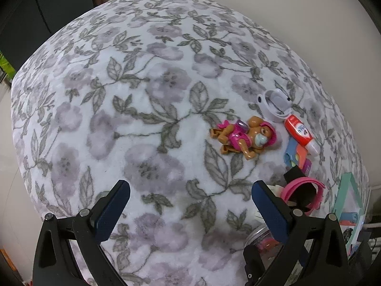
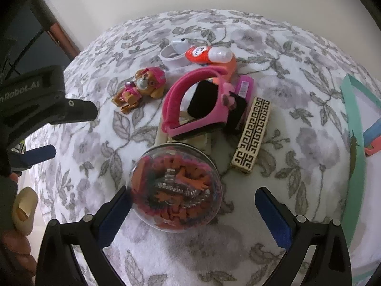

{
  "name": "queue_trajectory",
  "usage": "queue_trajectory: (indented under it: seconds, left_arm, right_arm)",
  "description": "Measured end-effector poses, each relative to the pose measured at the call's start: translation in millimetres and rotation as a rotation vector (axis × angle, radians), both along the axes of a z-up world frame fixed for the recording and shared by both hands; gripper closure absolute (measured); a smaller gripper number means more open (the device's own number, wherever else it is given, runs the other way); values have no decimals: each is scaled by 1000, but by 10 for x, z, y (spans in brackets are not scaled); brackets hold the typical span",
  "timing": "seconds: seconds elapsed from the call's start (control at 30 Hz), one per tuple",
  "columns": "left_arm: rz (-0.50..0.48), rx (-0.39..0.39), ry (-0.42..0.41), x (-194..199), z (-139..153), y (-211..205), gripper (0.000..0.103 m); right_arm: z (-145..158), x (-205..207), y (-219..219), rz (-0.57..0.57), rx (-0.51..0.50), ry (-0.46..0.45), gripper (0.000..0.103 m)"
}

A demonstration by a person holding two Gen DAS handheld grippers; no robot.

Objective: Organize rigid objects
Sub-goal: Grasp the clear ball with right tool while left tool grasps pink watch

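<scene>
A clear round jar [image 2: 175, 188] full of orange and pink bits lies on the floral blanket [image 2: 285, 124], between the spread fingers of my right gripper [image 2: 191, 197], which is open. Behind it sit a pink headband [image 2: 181, 95], a cream patterned box [image 2: 252, 133], a toy dog in pink [image 2: 142, 88], an orange-and-white tube [image 2: 207, 53] and a white case [image 2: 172, 51]. My left gripper [image 1: 190, 191] is open over bare blanket [image 1: 154, 119]. The toy dog [image 1: 245, 137], tube [image 1: 300, 131], case [image 1: 276, 103] and headband [image 1: 302, 190] lie to its right. The jar's lid [image 1: 258, 233] peeks behind the right finger.
A mint green frame [image 2: 354, 143] with a blue and pink item stands at the blanket's right edge. The left gripper's body [image 2: 35, 102] and a person's hand [image 2: 14, 250] fill the left side of the right wrist view. A pale wall rises behind the blanket.
</scene>
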State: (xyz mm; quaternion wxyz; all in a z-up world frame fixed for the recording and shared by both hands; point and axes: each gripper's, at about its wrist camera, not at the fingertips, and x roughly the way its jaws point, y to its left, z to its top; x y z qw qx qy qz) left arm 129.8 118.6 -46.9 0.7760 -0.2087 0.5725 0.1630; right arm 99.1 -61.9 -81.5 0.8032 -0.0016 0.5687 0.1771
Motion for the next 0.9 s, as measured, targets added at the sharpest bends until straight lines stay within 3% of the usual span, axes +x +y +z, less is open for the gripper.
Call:
queue_trajectory:
  seconds: [0.23, 0.33, 0.7, 0.83, 0.9]
  left_arm:
    - [-90, 1, -5, 53, 19, -247, 1]
    - [-142, 12, -4, 81, 20, -392, 1]
    - [-255, -7, -18, 168, 7, -730, 1]
    - [-296, 6, -30, 204, -6, -844, 1]
    - [-319, 11, -44, 219, 11, -905, 1]
  right_arm:
    - [34, 57, -205, -58, 57, 43, 18]
    - [9, 73, -323, -91, 36, 61, 26]
    - [-40, 171, -774, -179, 54, 102, 27]
    - [-39, 203, -981, -237, 14, 113, 27]
    - [-36, 220, -1111, -259, 60, 123, 27]
